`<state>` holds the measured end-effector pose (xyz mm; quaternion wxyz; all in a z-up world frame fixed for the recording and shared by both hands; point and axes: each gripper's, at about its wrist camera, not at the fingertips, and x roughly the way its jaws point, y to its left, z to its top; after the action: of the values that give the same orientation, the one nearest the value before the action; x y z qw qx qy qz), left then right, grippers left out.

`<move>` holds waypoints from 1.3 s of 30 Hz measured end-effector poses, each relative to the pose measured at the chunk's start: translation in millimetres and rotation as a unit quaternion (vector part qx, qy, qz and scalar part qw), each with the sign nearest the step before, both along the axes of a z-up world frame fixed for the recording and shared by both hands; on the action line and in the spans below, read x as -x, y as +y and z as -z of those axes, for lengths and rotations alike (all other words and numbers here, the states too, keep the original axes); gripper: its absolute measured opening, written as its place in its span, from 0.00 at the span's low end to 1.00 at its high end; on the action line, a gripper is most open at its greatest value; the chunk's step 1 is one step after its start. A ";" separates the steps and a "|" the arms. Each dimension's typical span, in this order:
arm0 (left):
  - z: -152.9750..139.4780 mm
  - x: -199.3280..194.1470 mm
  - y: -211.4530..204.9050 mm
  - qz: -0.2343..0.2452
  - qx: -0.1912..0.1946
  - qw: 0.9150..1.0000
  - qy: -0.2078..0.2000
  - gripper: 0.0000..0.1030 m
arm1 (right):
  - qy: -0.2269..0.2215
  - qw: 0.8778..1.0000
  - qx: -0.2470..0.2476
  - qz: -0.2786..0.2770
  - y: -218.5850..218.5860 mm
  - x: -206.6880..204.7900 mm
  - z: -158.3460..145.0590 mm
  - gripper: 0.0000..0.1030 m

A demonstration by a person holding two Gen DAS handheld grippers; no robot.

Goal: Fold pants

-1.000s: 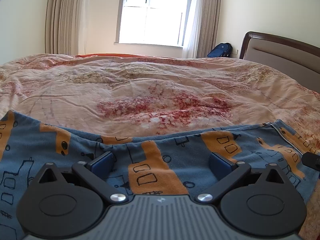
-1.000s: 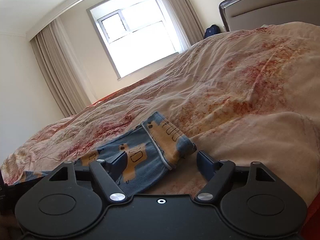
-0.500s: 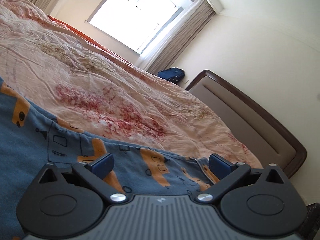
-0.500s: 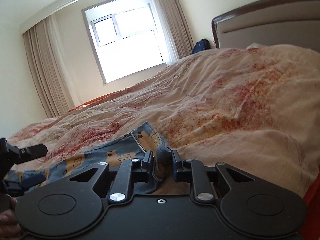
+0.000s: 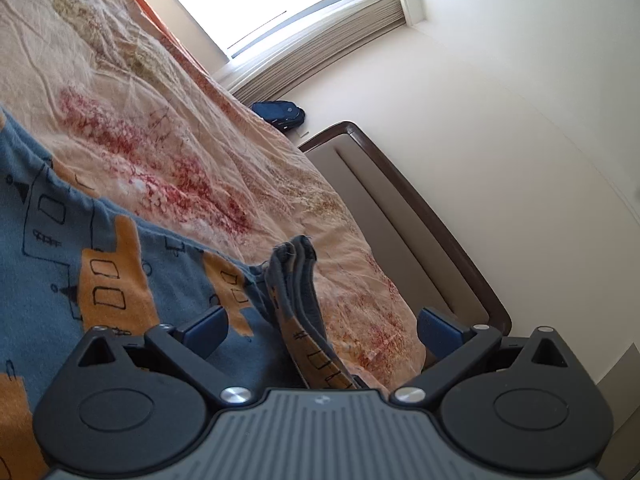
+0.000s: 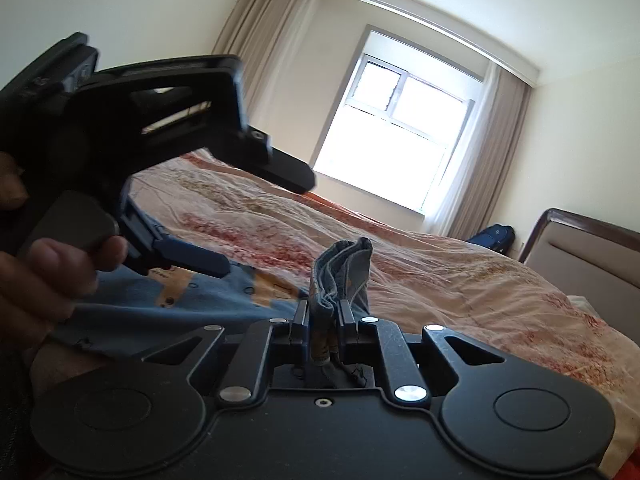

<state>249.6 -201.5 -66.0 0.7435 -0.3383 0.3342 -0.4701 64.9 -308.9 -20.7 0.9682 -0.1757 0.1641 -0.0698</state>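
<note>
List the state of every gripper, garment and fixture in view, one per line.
Left gripper: open, jaws spread wide over the pants, gripping nothing.
Right gripper: shut on a bunched edge of the pants.
Pants: mostly flat on the bed, one edge pinched and lifted upright.
Bed cover: spread out, wrinkled.
Curtains: drawn open.
Window: uncovered, bright.

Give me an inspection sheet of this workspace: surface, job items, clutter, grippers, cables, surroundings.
Surface: bed under a wrinkled peach floral cover.
Job's things: blue and orange patterned pants lying on the cover, one bunched end lifted.
Clutter: nothing seen on the bed besides the pants.
Grippers: right gripper shut on the bunched pants end; left gripper open above the pants, that raised end standing between its fingers.
Cables: nothing seen.
Surroundings: bright window, beige curtains, brown headboard, dark blue bag beside the bed.
</note>
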 end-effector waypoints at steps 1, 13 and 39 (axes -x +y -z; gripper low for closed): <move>0.9 -0.7 0.3 0.000 -0.003 1.000 0.003 0.96 | 0.004 1.000 0.004 -0.011 5.6 0.7 1.6 0.13; 7.9 -8.6 -5.0 -0.023 -0.056 0.998 0.015 0.44 | 0.024 0.999 -0.027 -0.027 21.2 -0.8 16.1 0.14; -22.7 13.7 -5.3 -0.051 -0.134 0.989 -0.041 0.10 | 0.034 0.998 -0.055 -0.008 27.4 -4.2 11.9 0.17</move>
<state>235.9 -206.8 -43.3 0.8186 -0.2323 0.3455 -0.3958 69.2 -281.6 -32.6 0.9707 -0.1257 0.1994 -0.0466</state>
